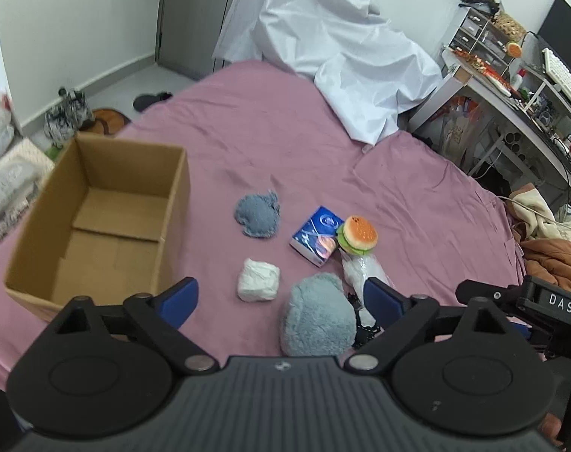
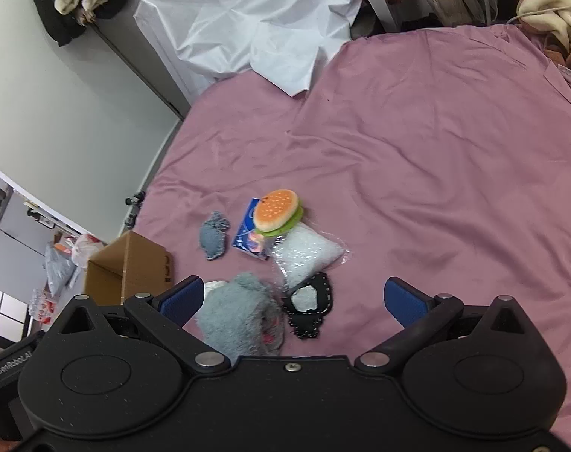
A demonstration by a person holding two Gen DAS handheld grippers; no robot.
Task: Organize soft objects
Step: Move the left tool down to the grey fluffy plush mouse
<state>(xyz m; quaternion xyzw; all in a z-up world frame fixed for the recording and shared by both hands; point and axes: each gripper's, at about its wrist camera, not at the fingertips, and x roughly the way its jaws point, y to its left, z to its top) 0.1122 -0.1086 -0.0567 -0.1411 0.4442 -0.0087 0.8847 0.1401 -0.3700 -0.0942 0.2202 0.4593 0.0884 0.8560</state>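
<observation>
Soft objects lie on a pink bed sheet (image 1: 285, 139). A fluffy grey-blue plush (image 1: 317, 316) sits between the fingers of my open left gripper (image 1: 281, 301); it also shows in the right wrist view (image 2: 240, 316). Beyond lie a white soft bundle (image 1: 258, 279), a blue-grey knitted piece (image 1: 258, 215), a burger plush (image 1: 358, 234), a blue packet (image 1: 315, 240) and a clear bag of white filling (image 2: 304, 254). A black fabric piece (image 2: 309, 307) lies by my open, empty right gripper (image 2: 293, 301). An empty cardboard box (image 1: 104, 218) stands at the left.
A crumpled white sheet (image 1: 334, 56) covers the bed's far end. A cluttered desk with shelves (image 1: 511, 86) stands to the right. Brown and cream blankets (image 1: 548, 233) lie at the bed's right edge. Shoes and bags (image 1: 63, 116) lie on the floor at left.
</observation>
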